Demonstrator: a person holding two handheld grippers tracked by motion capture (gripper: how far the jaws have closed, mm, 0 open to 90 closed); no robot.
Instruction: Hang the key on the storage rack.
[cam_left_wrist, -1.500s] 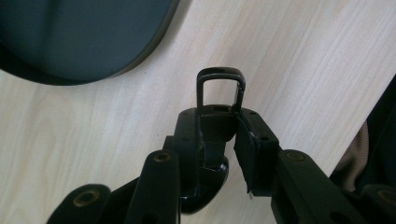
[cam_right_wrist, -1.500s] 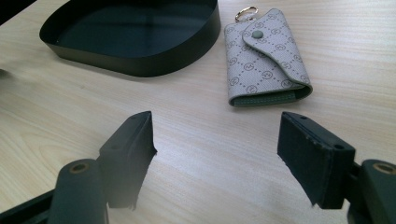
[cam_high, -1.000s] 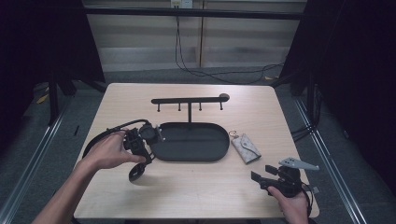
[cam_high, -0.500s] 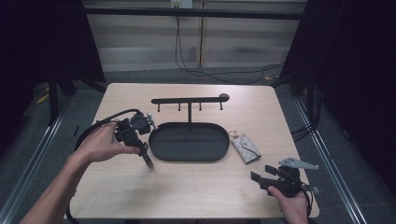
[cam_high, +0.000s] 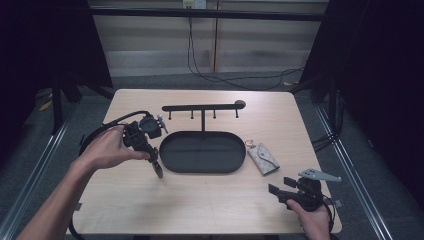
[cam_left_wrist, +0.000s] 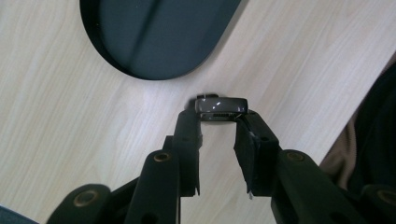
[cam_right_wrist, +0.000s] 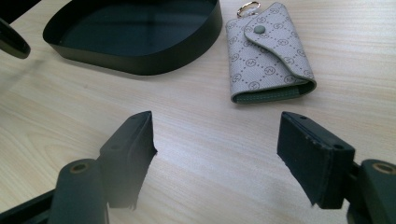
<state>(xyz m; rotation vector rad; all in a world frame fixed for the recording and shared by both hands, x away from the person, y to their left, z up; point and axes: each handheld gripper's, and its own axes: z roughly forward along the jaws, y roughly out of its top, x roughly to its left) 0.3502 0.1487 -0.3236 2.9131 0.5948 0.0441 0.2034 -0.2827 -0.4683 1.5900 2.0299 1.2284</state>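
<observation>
Black tray (cam_high: 202, 152), monogram-patterned grey key pouch (cam_high: 263, 159)

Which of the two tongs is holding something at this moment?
The left tongs: their tips pinch a small dark oblong object above the table. The right tongs stand open, with bare wood between their jaws.

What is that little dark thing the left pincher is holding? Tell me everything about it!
The small dark object is a flat, rounded piece with a glossy grey face and black edges; what it is exactly is hard to tell. It sits crosswise between the tips of the left gripper, pinched by its black fingers. It hangs above the pale wooden table, just beside the black oval tray, touching neither.
</observation>
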